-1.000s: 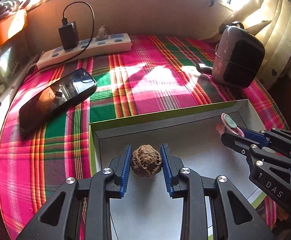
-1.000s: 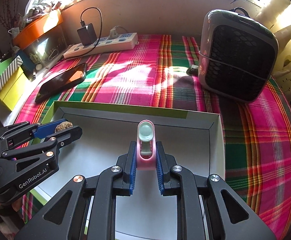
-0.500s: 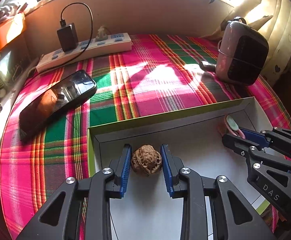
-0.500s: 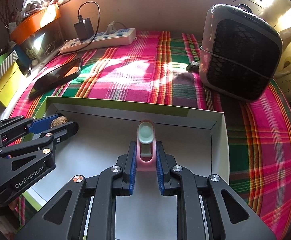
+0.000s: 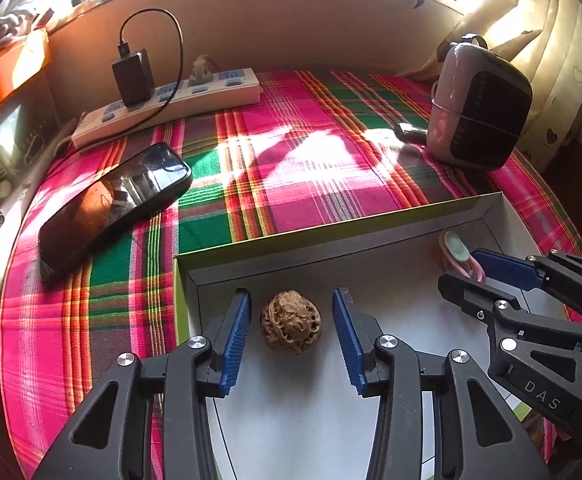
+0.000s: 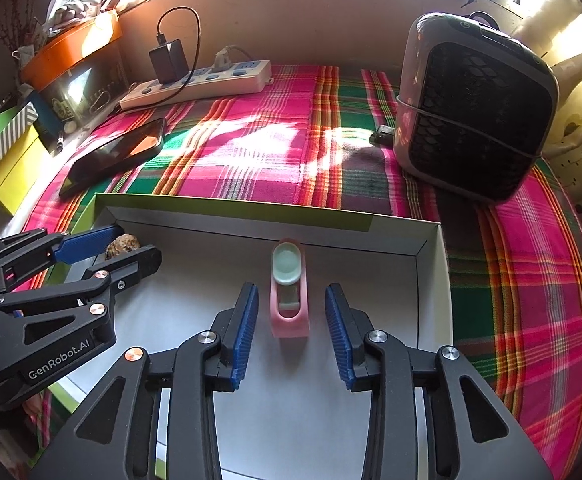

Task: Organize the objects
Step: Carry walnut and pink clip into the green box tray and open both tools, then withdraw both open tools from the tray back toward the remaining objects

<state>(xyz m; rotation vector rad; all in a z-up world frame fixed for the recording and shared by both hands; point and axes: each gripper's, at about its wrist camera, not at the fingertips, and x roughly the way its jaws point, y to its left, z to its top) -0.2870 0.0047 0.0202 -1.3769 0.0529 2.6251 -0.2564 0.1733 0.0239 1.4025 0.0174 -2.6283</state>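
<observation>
A brown walnut (image 5: 291, 327) lies on the floor of a shallow white box with a green rim (image 5: 331, 236). My left gripper (image 5: 291, 338) straddles it, jaws opening, with a gap on both sides of the nut. In the right wrist view a small pink and pale-green clip-like object (image 6: 289, 292) rests on the box floor (image 6: 371, 280). My right gripper (image 6: 291, 334) stands around it, jaws opening, pads clear of it. Each gripper also shows in the other's view: the right gripper (image 5: 467, 270) at the box's right, the left gripper (image 6: 111, 246) at its left.
The box sits on a pink, green and red plaid cloth (image 5: 291, 160). A black phone (image 5: 111, 204) lies left of the box. A white power strip (image 5: 163, 108) with a black charger runs along the back wall. A grey fan-like appliance (image 6: 475, 120) stands at the right.
Both grippers have opened where they were. The walnut and the pink object, gripped before, now lie free on the box floor between the jaws.
</observation>
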